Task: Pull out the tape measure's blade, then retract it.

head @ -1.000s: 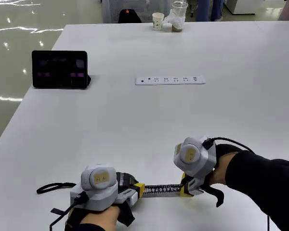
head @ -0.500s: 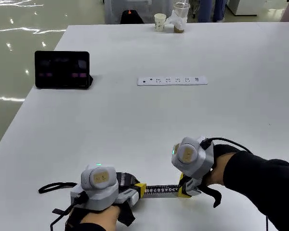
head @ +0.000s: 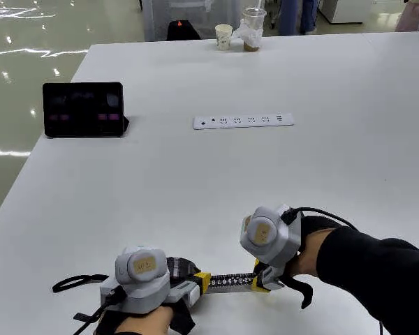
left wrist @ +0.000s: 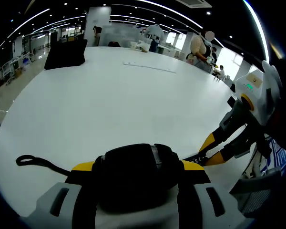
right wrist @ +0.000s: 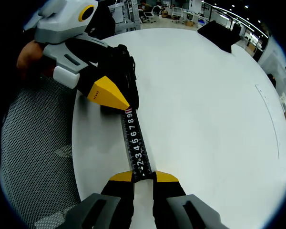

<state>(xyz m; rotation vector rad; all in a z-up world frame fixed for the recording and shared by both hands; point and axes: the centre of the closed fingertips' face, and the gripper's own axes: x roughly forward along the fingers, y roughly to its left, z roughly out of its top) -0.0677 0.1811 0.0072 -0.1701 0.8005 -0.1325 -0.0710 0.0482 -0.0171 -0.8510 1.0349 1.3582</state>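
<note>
1. Yellow-tipped, the right gripper has its jaws pinched together on the free end of the blade. The printed numbers run away from it toward the case.
2. At the other end, the left gripper is clamped around the black tape measure, which sits low on the near edge of the white table. Its wrist strap trails off to the left.
3. The change: over the last second the stretch of blade showing between the two grippers in the head view has grown a little shorter, and the right gripper has come nearer the case. The whole picture has also shifted, so the difference is slight.
4. What it means, as I judge it: the pull-out looks done and the blade is being fed back in. A short length still lies out, so the retraction is not finished. Letting the end go early could make it snap home.
5. Farther out stand a dark tablet, propped up, and a white power strip lying flat.
6. Containers at the far edge: a paper cup, its contents hidden from here, and a clear plastic cup with something brown low inside it.
</note>
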